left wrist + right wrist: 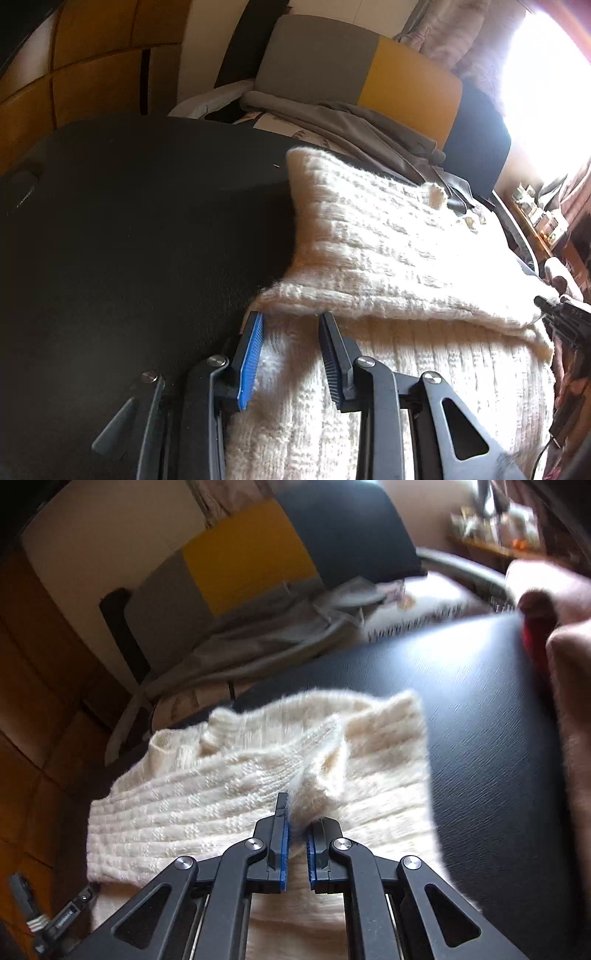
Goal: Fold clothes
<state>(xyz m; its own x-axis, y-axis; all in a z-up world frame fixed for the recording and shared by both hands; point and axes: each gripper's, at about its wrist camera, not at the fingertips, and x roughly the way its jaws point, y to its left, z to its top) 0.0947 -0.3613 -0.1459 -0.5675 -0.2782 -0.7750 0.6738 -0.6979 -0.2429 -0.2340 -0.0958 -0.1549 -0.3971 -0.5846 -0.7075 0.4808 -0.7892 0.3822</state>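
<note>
A cream knitted sweater (258, 797) is seen spread on a black padded surface (140, 229), occupying its right part in the left wrist view, with a folded-over layer lying across the lower body of the garment. The right gripper (297, 827) is observed with its jaws drawn together on a pinched ridge of the sweater's knit, the fabric rising in a peak just beyond the blue pads. The left gripper (291, 332) is held over the near edge of the folded layer; its jaws stand partly apart, and the knit lies between and under them, but whether the pads press on it cannot be told. At the far side, a grey garment (332, 122) is draped beside a grey and yellow cushion (354, 66). A pink cloth (565, 635) is noted at the right edge of the right wrist view, blurred.
</note>
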